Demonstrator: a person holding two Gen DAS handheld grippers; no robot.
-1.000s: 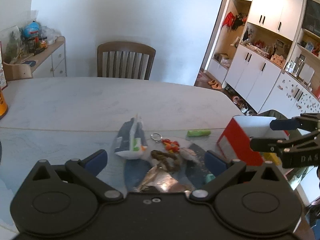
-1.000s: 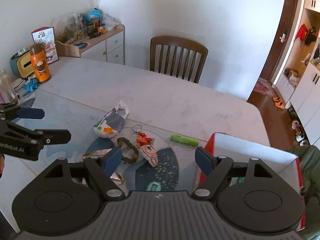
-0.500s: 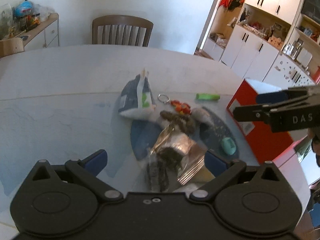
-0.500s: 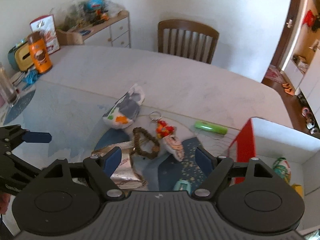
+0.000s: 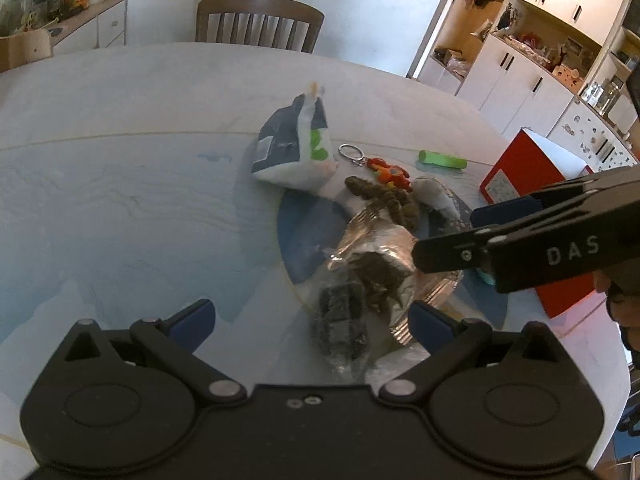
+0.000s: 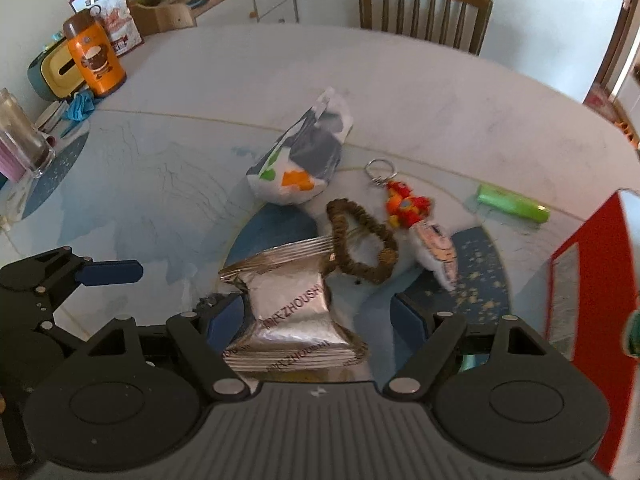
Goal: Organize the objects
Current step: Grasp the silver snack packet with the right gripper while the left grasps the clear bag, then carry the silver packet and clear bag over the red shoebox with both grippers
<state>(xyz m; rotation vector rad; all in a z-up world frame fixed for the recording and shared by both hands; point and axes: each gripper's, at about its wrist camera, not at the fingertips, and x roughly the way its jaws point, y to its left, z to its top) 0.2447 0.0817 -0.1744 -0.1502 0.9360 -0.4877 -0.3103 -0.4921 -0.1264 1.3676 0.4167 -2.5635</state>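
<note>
A silver foil snack packet (image 6: 294, 300) lies on a round blue mat (image 6: 476, 276), between the spread fingers of my right gripper (image 6: 316, 316), which is open. Whether the fingers touch it I cannot tell. Past it lie a brown bead bracelet (image 6: 360, 244), an orange-red keychain toy (image 6: 408, 204), a green tube (image 6: 512, 206) and a white-and-grey snack bag (image 6: 304, 156). A red box (image 6: 592, 280) stands at the right. My left gripper (image 5: 312, 318) is open and empty, near the same foil packet (image 5: 380, 264). In the left wrist view the right gripper (image 5: 472, 232) reaches in from the right.
An orange canister (image 6: 94, 60), a teal tissue box (image 6: 52, 72) and a glass jar (image 6: 20, 136) stand at the table's far left. A wooden chair (image 6: 424, 4) is behind the table. White cabinets (image 5: 520, 76) line the right. The table edge (image 5: 600, 360) runs close by.
Both grippers have come forward and down toward the pile. The right gripper now has the foil packet between its open fingers, and the red box has slid to the frame's edge.
</note>
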